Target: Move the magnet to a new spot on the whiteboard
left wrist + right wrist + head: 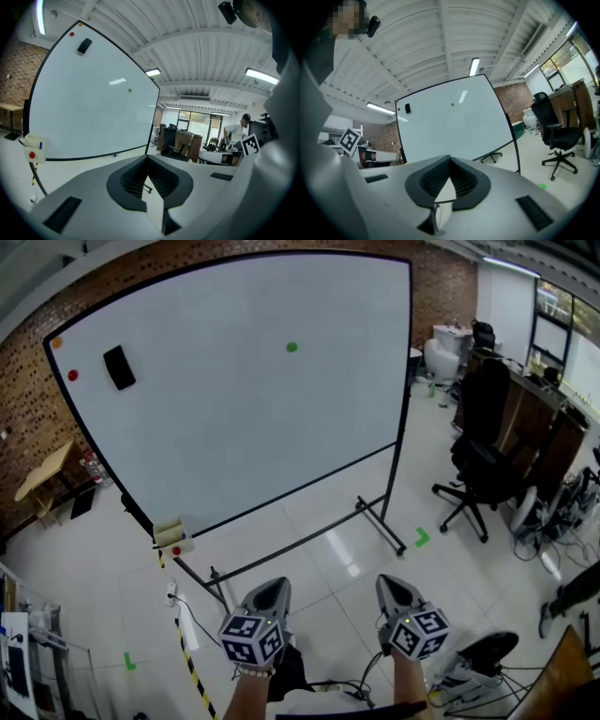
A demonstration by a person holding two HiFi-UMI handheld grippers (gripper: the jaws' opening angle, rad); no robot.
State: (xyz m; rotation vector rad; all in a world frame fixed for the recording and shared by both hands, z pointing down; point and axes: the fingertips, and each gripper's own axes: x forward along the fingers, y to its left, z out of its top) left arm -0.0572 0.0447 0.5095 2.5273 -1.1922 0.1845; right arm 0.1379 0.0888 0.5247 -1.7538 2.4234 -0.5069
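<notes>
A big whiteboard on a wheeled stand is ahead of me. A small green magnet sticks to its upper middle and also shows in the left gripper view and the right gripper view. A red magnet, an orange magnet and a black eraser sit near the board's upper left corner. My left gripper and right gripper are low in the head view, well short of the board. Both are shut and hold nothing, their tips meeting.
A small tray with a red magnet hangs at the board's lower left corner. A black office chair and desks stand to the right. A wooden table is at the left. Yellow-black tape and cables lie on the floor.
</notes>
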